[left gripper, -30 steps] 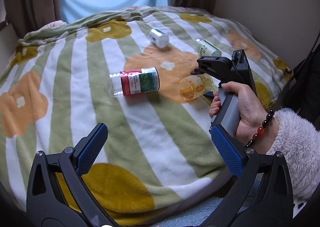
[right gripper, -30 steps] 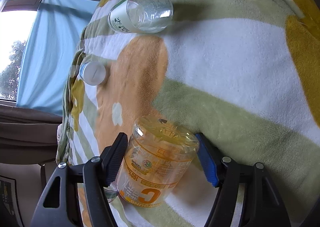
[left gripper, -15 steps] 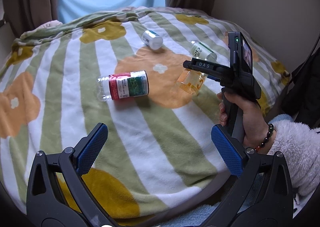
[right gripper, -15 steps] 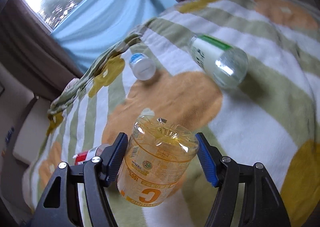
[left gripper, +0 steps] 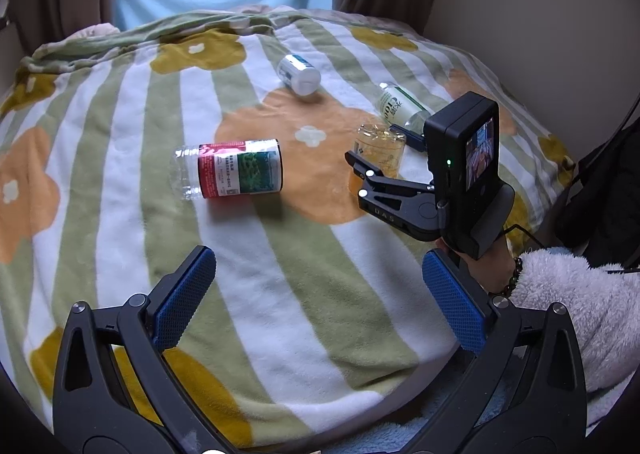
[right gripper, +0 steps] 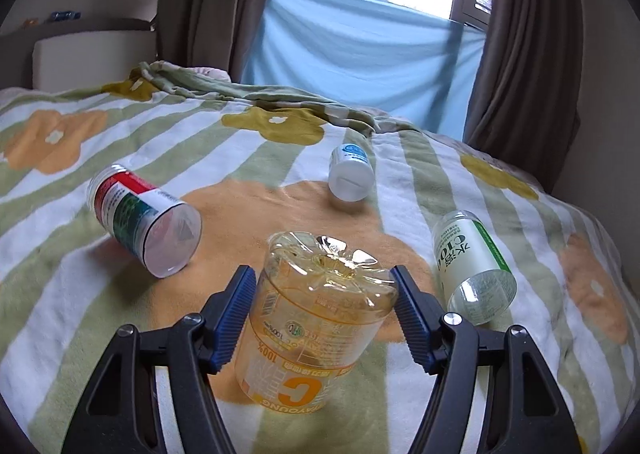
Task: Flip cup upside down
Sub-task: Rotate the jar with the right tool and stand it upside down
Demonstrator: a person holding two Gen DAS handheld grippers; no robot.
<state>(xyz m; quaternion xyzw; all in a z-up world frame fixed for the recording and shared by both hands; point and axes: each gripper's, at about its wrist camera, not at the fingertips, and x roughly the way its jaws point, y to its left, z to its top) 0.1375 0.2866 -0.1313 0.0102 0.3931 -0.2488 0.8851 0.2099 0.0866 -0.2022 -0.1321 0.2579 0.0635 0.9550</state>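
Our right gripper (right gripper: pixel 324 308) has its blue pads closed against the sides of the orange cup (right gripper: pixel 316 318), gripping it just below the moulded base, which now faces up. The cup stands upside down on the blanket (right gripper: pixel 248 158); whether its rim is fully seated or just above the fleece we cannot tell, since the label hides that edge. Our left gripper (left gripper: pixel 316 302) hangs wide open and empty, well back from the work.

The risk we see is at release: the blanket is soft and uneven, so a rim set down tilted could let the light cup tip over as the pads part. Dragging a pad while opening could do the same.

Around it lie the red-labelled jar (right gripper: pixel 144 220) to the left, the green-labelled bottle (right gripper: pixel 474 266) close on the right, and the white bottle (right gripper: pixel 351 173) beyond. None blocks a straight withdrawal.
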